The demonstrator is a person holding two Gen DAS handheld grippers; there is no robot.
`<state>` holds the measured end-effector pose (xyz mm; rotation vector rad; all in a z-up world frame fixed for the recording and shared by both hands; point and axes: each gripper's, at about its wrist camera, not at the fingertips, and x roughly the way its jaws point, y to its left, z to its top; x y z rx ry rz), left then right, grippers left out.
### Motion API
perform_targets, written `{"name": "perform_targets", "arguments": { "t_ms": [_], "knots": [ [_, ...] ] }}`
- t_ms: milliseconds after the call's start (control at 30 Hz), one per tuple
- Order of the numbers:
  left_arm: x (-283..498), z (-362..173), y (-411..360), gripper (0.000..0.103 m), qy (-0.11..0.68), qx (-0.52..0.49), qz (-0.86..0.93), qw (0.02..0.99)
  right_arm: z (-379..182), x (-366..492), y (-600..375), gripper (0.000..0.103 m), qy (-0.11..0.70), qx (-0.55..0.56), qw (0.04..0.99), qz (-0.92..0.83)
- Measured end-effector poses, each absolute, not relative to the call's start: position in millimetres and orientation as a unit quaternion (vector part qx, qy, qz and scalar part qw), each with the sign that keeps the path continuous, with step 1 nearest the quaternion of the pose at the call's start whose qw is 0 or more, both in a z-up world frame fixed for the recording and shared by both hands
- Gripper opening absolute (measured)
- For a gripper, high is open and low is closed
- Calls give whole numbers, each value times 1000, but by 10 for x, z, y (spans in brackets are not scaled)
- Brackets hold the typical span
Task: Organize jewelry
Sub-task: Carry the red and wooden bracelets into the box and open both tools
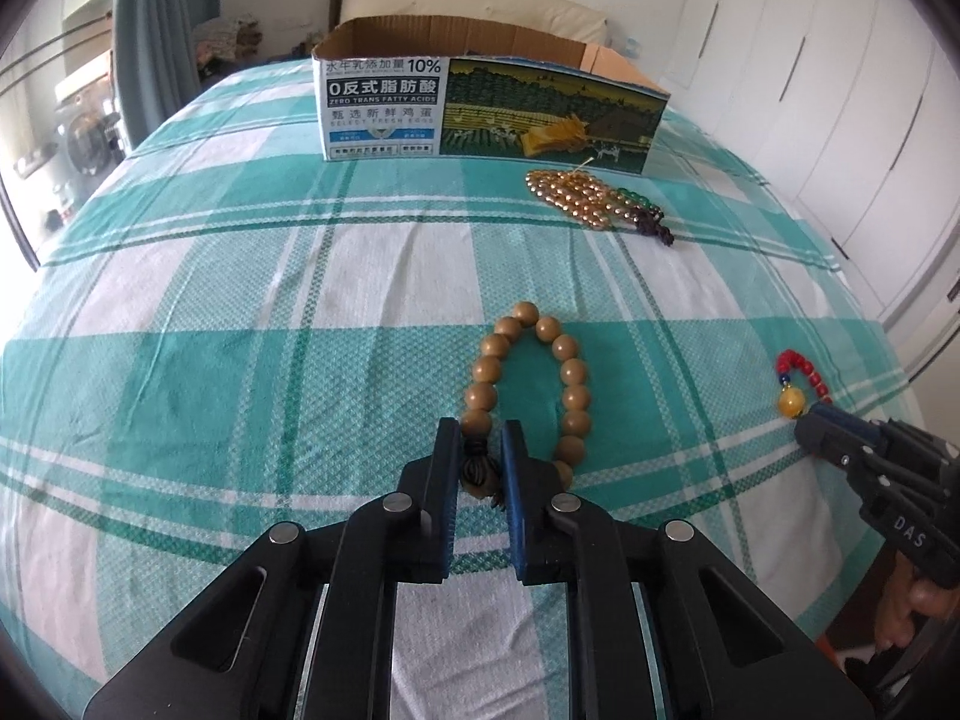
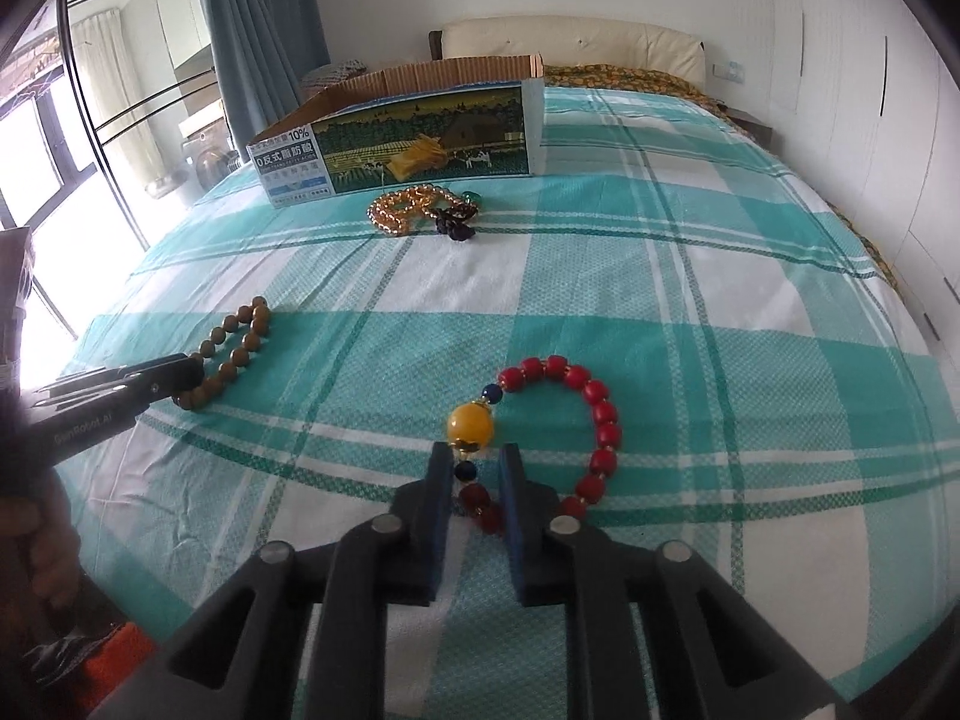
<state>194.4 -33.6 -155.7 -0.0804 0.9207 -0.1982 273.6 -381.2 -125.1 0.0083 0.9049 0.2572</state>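
- Nearest the left wrist camera, the left gripper [image 1: 478,429] is sitting low on the bedsheet [image 1: 240,312], its jaws narrowed around the knot end of the wooden bead bracelet [image 1: 528,387]; whether the pads are actually pinching it I cannot tell.
- Likewise the right gripper [image 2: 474,450] is straddling the near beads of the red bead bracelet [image 2: 591,420], just below its big yellow bead [image 2: 471,425], jaws part closed, with contact uncertain.
- Farther off, a heap of golden beads [image 1: 579,195] with green and dark strands is lying just in front of the open cardboard box [image 1: 486,102], the likely destination.
- Risks, as I judge them: round beads are apt to be squirting out of a pinch, a loop could be snagging the woven sheet, and dangling strands could be catching on the box rim.
- Count: two grippers, two single bracelets, one tangled heap, one box.
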Motion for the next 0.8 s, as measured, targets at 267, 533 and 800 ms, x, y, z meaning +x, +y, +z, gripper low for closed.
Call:
{"name": "perform_targets", "arguments": {
  "t_ms": [267, 533, 800],
  "knots": [
    [1910, -1542, -296, 34, 445, -52, -100, 889, -1270, 2885, -3623, 45, 432, -8, 895, 114],
    [1906, -1534, -405, 12, 447, -25, -107, 888, -1255, 2878, -3708, 17, 434, 0, 896, 94],
    [1952, -1097, -337, 12, 435, -70, -146, 886, -725, 2866, -4024, 17, 410, 81, 898, 138]
  ]
}}
